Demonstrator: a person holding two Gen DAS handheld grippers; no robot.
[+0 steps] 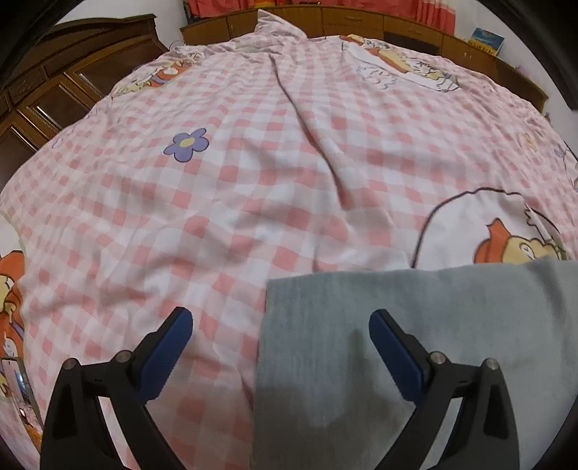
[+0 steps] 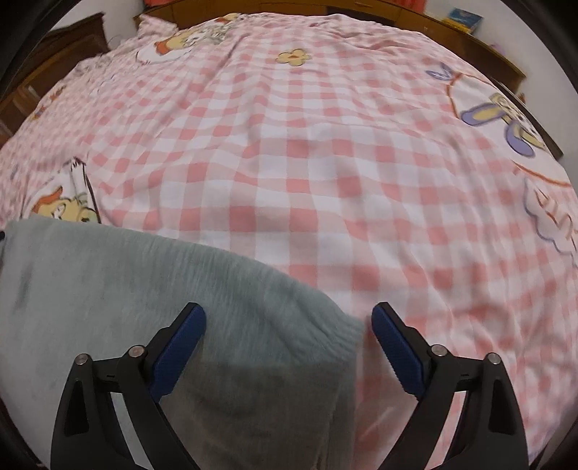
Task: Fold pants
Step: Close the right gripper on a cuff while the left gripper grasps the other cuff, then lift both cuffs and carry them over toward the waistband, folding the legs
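Observation:
The grey pants (image 1: pixel 415 325) lie flat on the pink checked bedspread (image 1: pixel 253 180), filling the lower right of the left wrist view. My left gripper (image 1: pixel 281 321) is open above the pants' left edge, its right finger over the cloth and its left finger over the bedspread. In the right wrist view the pants (image 2: pixel 144 289) fill the lower left. My right gripper (image 2: pixel 289 318) is open above the pants' right edge, its left finger over the cloth. Neither gripper holds anything.
The bedspread (image 2: pixel 325 162) has cartoon prints and a raised crease (image 1: pixel 307 108) running down its middle. A dark wooden wardrobe (image 1: pixel 54 79) stands at the left and a wooden headboard (image 1: pixel 361 21) runs along the far side.

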